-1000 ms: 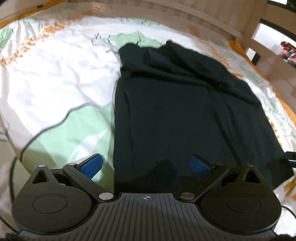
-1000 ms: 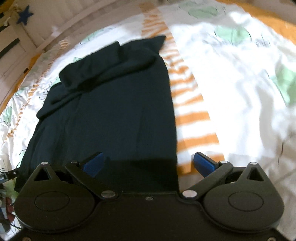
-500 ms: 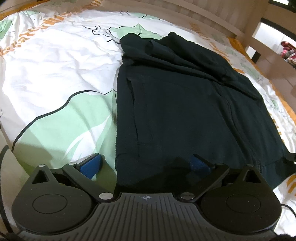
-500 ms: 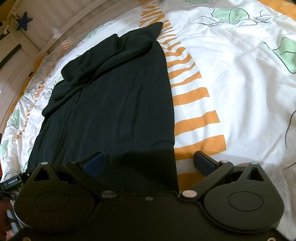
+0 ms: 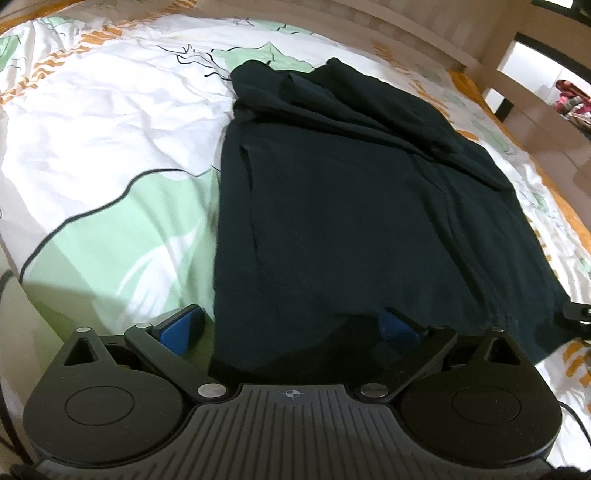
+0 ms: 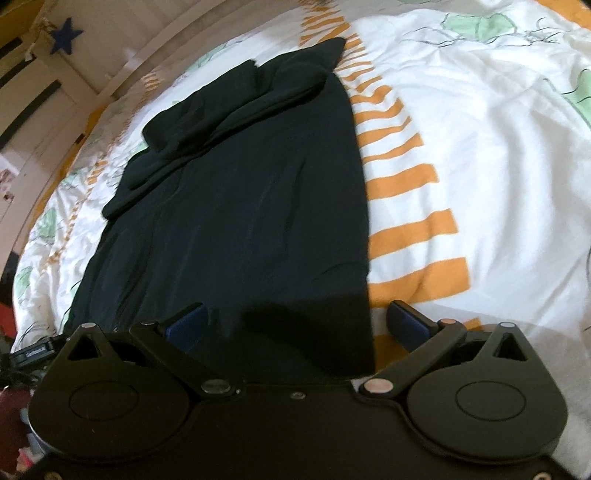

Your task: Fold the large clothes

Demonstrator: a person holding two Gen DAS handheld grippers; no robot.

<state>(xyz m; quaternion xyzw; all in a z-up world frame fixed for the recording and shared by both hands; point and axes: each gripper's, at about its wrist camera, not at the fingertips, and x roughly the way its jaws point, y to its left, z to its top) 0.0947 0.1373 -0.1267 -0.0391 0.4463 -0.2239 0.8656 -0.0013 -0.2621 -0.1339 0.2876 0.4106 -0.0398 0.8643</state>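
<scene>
Nearest you, your left tongs (image 5: 291,328) stand wide open, one blue pad (image 5: 183,325) over the green leaf print of the bedspread and the other over dark cloth, so the near left corner of the black zip-up jacket (image 5: 351,221) sits in the gap. Nothing is pinched yet. Your right tongs (image 6: 299,325) mirror this: spread wide, one pad (image 6: 186,326) above the cloth and the other above the orange-striped part of the duvet (image 6: 480,166), straddling the near right corner. They grip nothing either. That placement reads as lining up both hem corners, likely so you can carry the bottom edge up toward the collar in one even fold.

Beyond the tongs, the jacket lies flat and lengthwise on the bed, its side edges running fairly straight, which suggests the sleeves are already turned in. A seam or zip line runs up the middle of the body.

Farthest away, the bunched hood and sleeves (image 6: 236,99) make a thicker ridge across the top, a natural target line for the hem. The bed frame (image 5: 443,33) curves behind.
</scene>
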